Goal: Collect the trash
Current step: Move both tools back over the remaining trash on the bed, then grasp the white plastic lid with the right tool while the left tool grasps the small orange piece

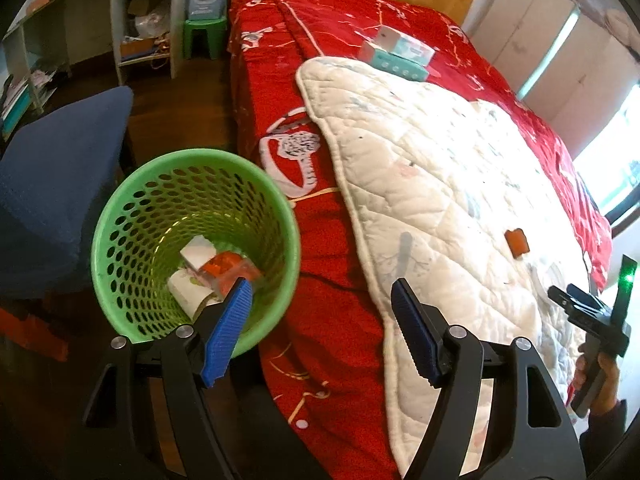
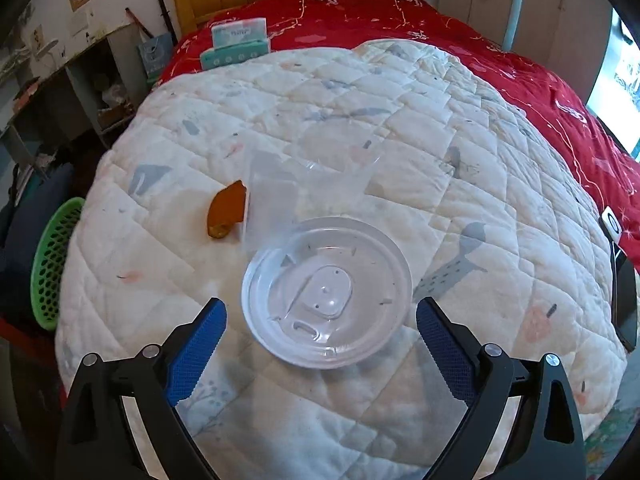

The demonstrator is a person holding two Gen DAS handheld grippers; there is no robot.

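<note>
**Inspector A:** Count the trash on the bed.

**Inspector B:** Two pieces lie on the white quilt (image 2: 400, 152): one clear plastic cup (image 2: 316, 200) lying on its side with its lidded mouth toward the near edge, and one orange wrapper (image 2: 226, 210) just beside the cup on its left. Whether they touch, I cannot tell.

**Inspector A:** And the bin?

**Inspector B:** One green perforated basket (image 1: 132, 216) stands on the floor at the left side of the bed, against the red bedspread (image 1: 328, 184). Inside I count about three items: two white cartons (image 1: 196, 254) and one orange-red packet (image 1: 228, 270). The pile overlaps, so the count is approximate.

**Inspector A:** Other objects?

**Inspector B:** Two stacked boxes (image 2: 236, 46) at the far end of the bed, one dark blue chair (image 1: 60, 184) left of the basket, and one green stool (image 1: 204, 34) by the far shelving.

**Inspector A:** Pose of the claws?

**Inspector B:** The left claw (image 1: 320, 320) is held above the bed's left edge, jaws spread wide and empty; its left finger (image 1: 228, 332) overlaps the basket's near rim in the view. The right claw (image 2: 320, 344) is above the quilt's near part, pointing down at the cup, jaws wide apart with the cup's mouth between them, touching neither.
</note>
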